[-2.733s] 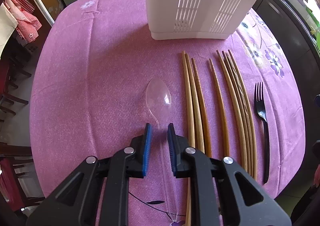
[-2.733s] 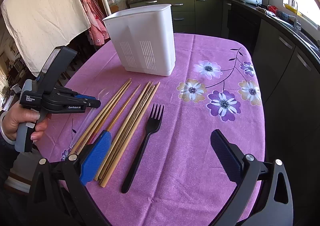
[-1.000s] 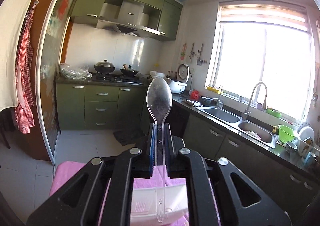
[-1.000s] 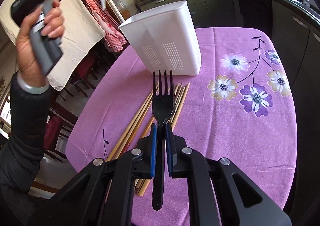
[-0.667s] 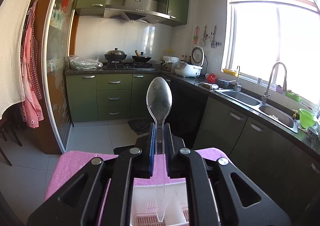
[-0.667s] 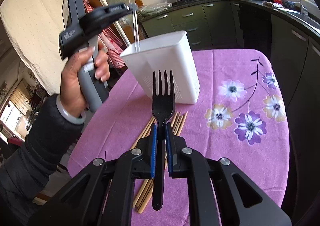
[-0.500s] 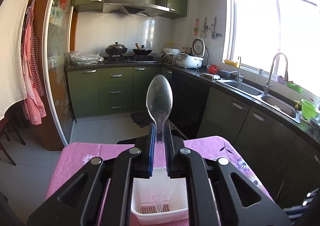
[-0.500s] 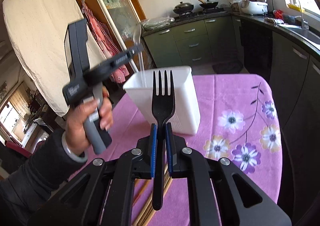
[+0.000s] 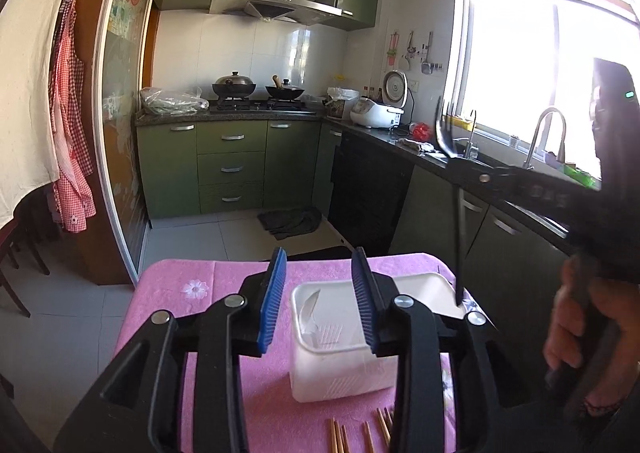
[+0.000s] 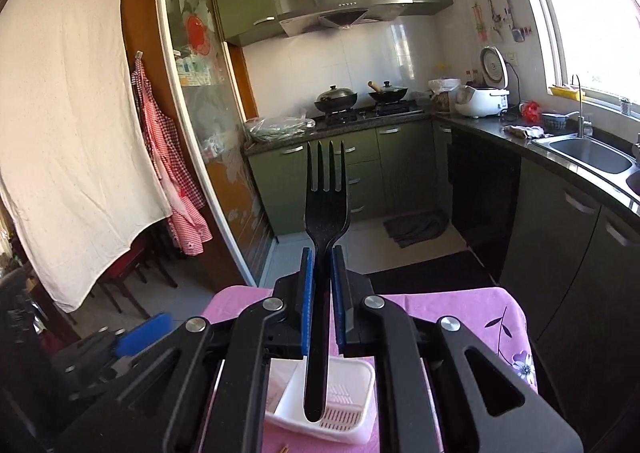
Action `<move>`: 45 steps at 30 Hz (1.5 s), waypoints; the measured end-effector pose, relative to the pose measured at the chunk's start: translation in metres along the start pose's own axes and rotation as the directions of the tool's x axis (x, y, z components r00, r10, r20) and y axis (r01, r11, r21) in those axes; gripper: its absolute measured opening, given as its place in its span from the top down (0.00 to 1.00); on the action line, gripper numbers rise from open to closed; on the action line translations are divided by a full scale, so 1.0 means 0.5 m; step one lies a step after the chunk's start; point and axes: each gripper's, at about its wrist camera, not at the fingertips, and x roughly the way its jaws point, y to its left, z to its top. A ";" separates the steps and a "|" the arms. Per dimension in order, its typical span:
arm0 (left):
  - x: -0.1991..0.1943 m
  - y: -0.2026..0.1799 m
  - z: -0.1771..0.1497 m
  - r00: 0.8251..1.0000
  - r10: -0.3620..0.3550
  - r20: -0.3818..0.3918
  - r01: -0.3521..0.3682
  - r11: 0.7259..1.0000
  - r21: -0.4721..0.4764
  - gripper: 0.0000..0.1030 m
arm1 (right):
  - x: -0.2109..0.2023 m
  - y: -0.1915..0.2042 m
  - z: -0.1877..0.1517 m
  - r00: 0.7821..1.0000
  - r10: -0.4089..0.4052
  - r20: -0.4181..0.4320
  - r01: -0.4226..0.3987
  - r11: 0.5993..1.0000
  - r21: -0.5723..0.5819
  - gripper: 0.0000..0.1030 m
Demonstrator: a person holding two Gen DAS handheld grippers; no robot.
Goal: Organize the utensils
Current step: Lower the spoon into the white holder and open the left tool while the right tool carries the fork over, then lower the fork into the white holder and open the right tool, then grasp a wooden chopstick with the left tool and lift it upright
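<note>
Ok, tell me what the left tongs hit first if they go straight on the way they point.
Probably the white caddy: it sits right between the opening, empty left tongs. Depth is unclear.

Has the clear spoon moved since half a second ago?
Yes. The clear spoon has dropped from the left hand-held gripper, whose jaws are opening, into the white holder.

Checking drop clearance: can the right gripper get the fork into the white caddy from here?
Probably yes. The right gripper holds the black fork upright, handle tip over the white caddy. Its top is open; the left gripper is beside it.
</note>
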 end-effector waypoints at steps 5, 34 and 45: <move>-0.048 0.022 -0.046 0.995 -0.021 -0.096 0.019 1.000 -0.015 0.66 | 0.067 -0.012 -0.040 0.999 -0.030 -0.030 0.030 1.000 -0.003 0.90; 0.073 -0.016 -0.301 0.693 -0.001 -0.721 0.066 0.996 0.062 0.76 | -0.159 -0.125 -0.396 0.924 0.000 -0.382 0.001 1.000 0.002 0.71; 0.098 -0.035 -0.313 0.662 0.041 -0.748 0.056 0.993 0.104 0.80 | -0.133 -0.121 -0.423 0.904 0.027 -0.427 -0.022 1.000 0.017 0.71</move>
